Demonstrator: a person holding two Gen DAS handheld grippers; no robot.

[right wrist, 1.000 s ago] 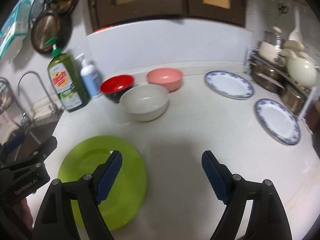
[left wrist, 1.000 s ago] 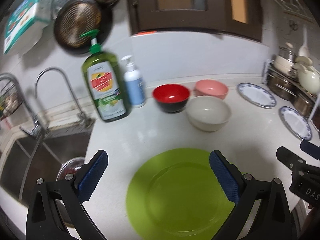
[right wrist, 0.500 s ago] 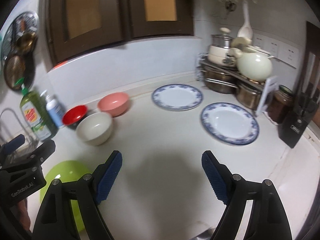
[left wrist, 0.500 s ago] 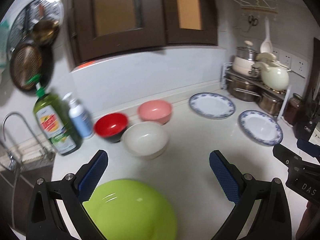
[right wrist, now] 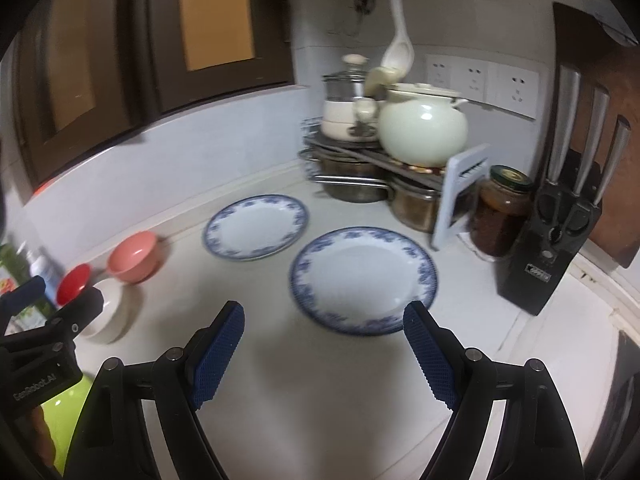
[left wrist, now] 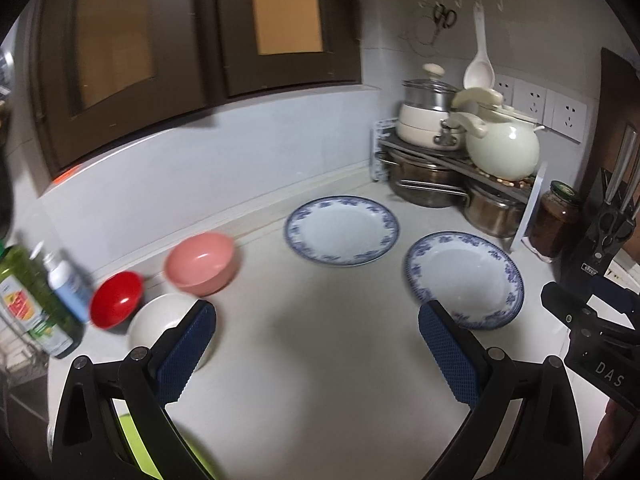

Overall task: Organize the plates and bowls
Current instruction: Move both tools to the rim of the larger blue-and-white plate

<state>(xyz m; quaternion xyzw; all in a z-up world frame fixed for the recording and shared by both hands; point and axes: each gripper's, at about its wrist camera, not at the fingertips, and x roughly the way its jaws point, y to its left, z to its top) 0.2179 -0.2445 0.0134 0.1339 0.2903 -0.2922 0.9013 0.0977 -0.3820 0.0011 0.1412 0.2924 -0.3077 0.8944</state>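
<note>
- White countertop (right wrist: pixel 280 380) fills our view, with both grippers held above it.
- Our right gripper (right wrist: pixel 320 344) is spread wide, empty; the nearer blue-rimmed plate (right wrist: pixel 362 278) lies just beyond its fingertips.
- Our left gripper (left wrist: pixel 316 352) is spread too, holding nothing; the white bowl (left wrist: pixel 154 320) sits behind its left finger.
- We count two blue-rimmed plates, the second one (right wrist: pixel 256 226) farther back.
- We count three bowls: white, red bowl (left wrist: pixel 116 298), pink bowl (left wrist: pixel 200 262).
- One green plate (right wrist: pixel 60 412) lies at the lower left.
</note>
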